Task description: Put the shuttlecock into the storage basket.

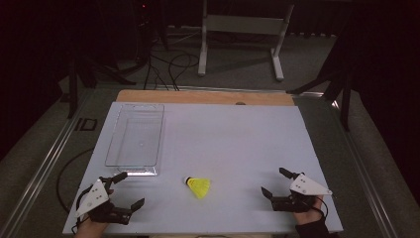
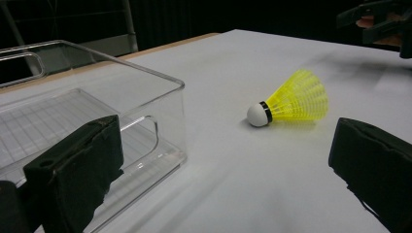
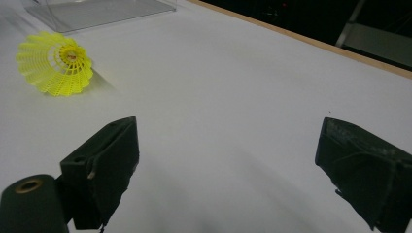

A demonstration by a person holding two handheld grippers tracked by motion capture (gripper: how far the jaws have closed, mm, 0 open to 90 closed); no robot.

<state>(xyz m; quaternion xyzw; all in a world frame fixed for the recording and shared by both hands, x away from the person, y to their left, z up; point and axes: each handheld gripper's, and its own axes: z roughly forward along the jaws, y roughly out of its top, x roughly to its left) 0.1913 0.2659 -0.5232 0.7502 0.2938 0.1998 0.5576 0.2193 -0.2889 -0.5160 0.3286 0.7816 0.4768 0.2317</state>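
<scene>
While both claws rest low on the white desk (image 1: 237, 134), the left claw (image 1: 130, 189) and the right claw (image 1: 275, 183) each stand wide apart, holding nothing. The yellow shuttlecock (image 1: 198, 186) lies between them at bottom centre, near the clear box (image 1: 134, 141).

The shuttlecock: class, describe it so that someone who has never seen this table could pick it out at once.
On the white table, look at the near edge, about midway between the left gripper and the right gripper and just past the near corner of the clear plastic tray. There the shuttlecock lies on its side. Its bright yellow mesh skirt and white rounded tip set it apart.
</scene>
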